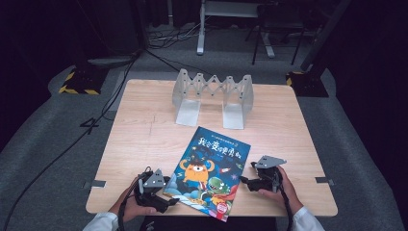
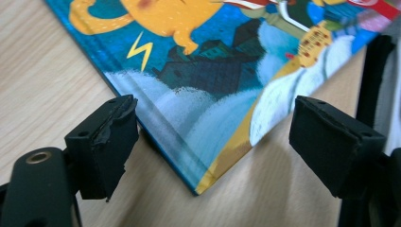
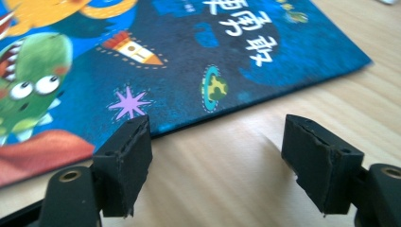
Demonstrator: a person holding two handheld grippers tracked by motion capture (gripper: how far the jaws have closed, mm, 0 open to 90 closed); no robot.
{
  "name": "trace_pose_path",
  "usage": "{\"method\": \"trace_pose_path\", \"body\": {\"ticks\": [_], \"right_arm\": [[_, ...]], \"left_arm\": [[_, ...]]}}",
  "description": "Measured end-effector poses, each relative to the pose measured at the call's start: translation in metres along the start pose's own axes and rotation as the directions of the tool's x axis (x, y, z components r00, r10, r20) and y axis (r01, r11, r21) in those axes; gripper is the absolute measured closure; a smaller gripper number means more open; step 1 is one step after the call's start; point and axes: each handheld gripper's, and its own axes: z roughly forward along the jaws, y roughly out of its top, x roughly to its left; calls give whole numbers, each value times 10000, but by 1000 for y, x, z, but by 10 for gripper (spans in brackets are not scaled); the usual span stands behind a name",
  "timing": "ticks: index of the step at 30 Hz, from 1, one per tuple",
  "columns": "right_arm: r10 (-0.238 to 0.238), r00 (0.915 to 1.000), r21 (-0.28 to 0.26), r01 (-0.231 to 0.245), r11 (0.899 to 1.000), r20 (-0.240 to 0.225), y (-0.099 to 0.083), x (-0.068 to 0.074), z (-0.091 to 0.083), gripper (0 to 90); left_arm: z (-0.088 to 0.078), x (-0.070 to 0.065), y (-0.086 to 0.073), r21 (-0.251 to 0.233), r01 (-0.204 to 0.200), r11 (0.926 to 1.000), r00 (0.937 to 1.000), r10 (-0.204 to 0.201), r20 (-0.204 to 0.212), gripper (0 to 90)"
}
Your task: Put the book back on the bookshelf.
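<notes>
Picture book (image 1: 209, 173) lies flat on my wooden table (image 1: 144, 139), cover up, tilted w/ its top toward 1 o'clock. It sits at the near-centre of the table, bottom corner nearly at the front edge around 6 o'clock.

My left gripper (image 1: 166, 196) is at approx 7 o'clock of the book, low by the table. In the left gripper view the jaws stand wide apart, w/ the book's near corner (image 2: 198, 187) poking in between them; the left-hand pad sits just beside the book's edge, the other pad is clear of it. Not gripping anything.

My right gripper (image 1: 244, 181) is at 3 o'clock of the book, near its right edge. In the right gripper view the jaws are wide too, bare tabletop between them; the left-hand pad just overlaps the book's edge (image 3: 189, 124), can't tell if touching. Nothing held.

Folding metal book rack (image 1: 214, 98) stands at 12 o'clock, far side of the table, well apart from the book.
</notes>
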Motion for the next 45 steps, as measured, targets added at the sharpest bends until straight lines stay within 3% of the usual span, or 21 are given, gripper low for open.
{"method": "trace_pose_path", "body": {"ticks": [5,9,13,17,22,24,29,35,38,45], "right_arm": [[333,9966,-76,-329,9994,754,4,-11,4,249],[641,9922,-115,-632,9979,1067,3,-19,4,252],[607,9941,-38,-606,9982,899,-2,-21,-2,262],[322,9988,200,-329,9993,361,-11,-22,-14,262],[111,9999,606,-113,9981,37,-16,-21,-24,262],[27,10000,765,-20,9971,-91,-19,-19,-29,261],[-228,9991,1356,276,9904,-364,-22,-11,-38,211],[-541,9960,2272,690,9714,-710,-22,4,-47,198],[-759,9929,2696,981,9580,-916,-22,10,-51,199],[-1124,9833,3776,1592,9122,-1431,-17,28,-57,230]], "left_arm": [[6,-7,6,38,-171,9998,9994,170,302,169],[12,-12,10,-26,-223,9997,9977,224,639,169],[19,-18,15,-31,-346,9994,9957,347,857,175],[25,-27,21,-9,-509,9987,9942,508,952,175],[29,-34,24,202,-956,9952,9926,937,775,174],[25,-32,22,251,-887,9957,9937,867,708,181],[12,-17,11,335,-511,9981,9980,523,-361,181],[14,-8,12,384,-700,9968,9951,725,-679,149],[19,-6,17,343,-520,9981,9953,546,-801,147],[27,-13,24,375,-404,9985,9944,438,-960,127]]}}
